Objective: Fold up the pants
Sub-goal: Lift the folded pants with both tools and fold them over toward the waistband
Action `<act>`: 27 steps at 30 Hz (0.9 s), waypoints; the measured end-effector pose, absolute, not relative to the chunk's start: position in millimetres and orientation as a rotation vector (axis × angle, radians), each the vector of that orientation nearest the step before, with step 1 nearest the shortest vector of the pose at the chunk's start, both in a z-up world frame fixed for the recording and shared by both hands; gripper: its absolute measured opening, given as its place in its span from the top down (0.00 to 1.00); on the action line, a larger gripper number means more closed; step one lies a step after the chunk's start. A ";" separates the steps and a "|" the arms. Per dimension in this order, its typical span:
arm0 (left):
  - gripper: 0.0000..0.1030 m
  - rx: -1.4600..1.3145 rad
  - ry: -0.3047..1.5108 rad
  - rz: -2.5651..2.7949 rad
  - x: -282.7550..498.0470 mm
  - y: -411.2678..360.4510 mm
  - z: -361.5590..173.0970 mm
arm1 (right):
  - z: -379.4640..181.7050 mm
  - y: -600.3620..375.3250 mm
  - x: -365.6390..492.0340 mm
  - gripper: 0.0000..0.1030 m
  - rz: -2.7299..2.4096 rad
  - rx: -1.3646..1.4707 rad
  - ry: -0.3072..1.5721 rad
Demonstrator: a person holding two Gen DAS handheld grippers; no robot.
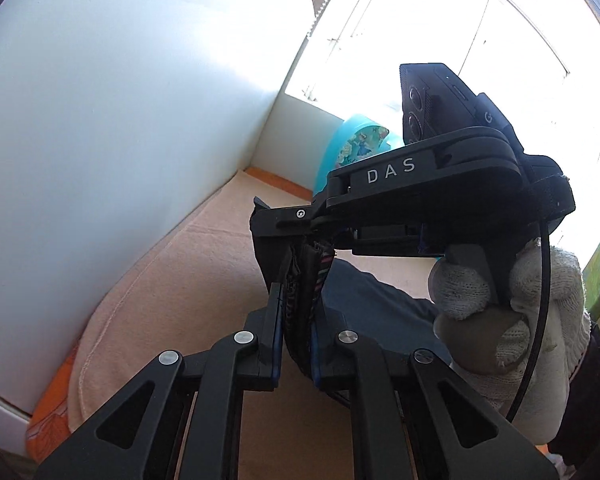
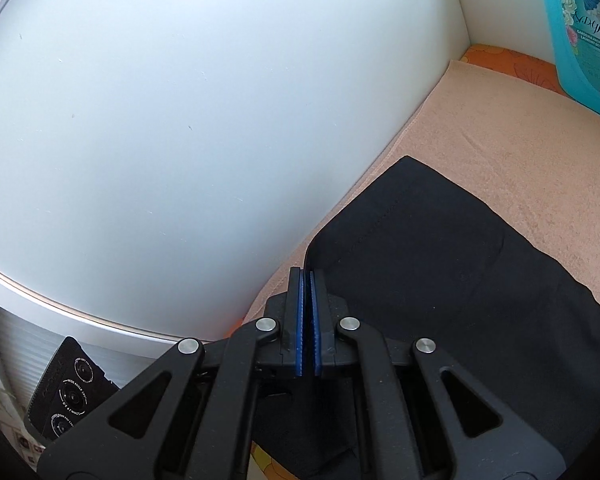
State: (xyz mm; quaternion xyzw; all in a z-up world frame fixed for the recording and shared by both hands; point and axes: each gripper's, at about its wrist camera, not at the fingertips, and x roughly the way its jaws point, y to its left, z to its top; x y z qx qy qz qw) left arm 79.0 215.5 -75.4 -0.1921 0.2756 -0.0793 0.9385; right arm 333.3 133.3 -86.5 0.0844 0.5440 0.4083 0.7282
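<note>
Two grippers hold the dark pants [image 2: 440, 248] at once. Nearest in the left wrist view, the left gripper [image 1: 298, 300] has its blue-padded fingers [image 1: 277, 320] drawn narrow on a bunched, upright edge of the cloth, where striped inner lining shows between them. Just beyond it the right gripper [image 1: 276, 216] reaches in from the right, held in a white-gloved hand [image 1: 512, 312], and bites the same raised fold from above. In the right wrist view, that gripper's blue pads [image 2: 300, 312] sit almost together, pinching a thin edge of the pants at their near left corner. The rest of the garment lies flat on a peach towel [image 2: 520, 140], beside the white wall [image 2: 160, 120] on the left. Farther off, at the far right, stands a turquoise detergent bottle [image 2: 580, 28].
</note>
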 end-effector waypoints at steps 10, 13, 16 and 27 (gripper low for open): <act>0.91 -0.341 0.503 -0.238 95.4 183.1 -52.3 | -52.2 109.2 318.0 0.96 0.935 0.280 1.105; 0.91 -0.303 0.472 -0.276 91.1 168.1 -41.2 | -32.3 88.8 311.4 0.96 0.952 0.314 1.063; 0.91 -0.271 0.447 -0.321 89.7 149.3 -28.2 | -14.9 63.6 307.8 0.96 0.946 0.332 1.011; 0.91 -0.141 0.459 -0.533 105.8 48.9 -15.2 | 21.0 -95.1 258.9 0.96 0.818 0.401 0.900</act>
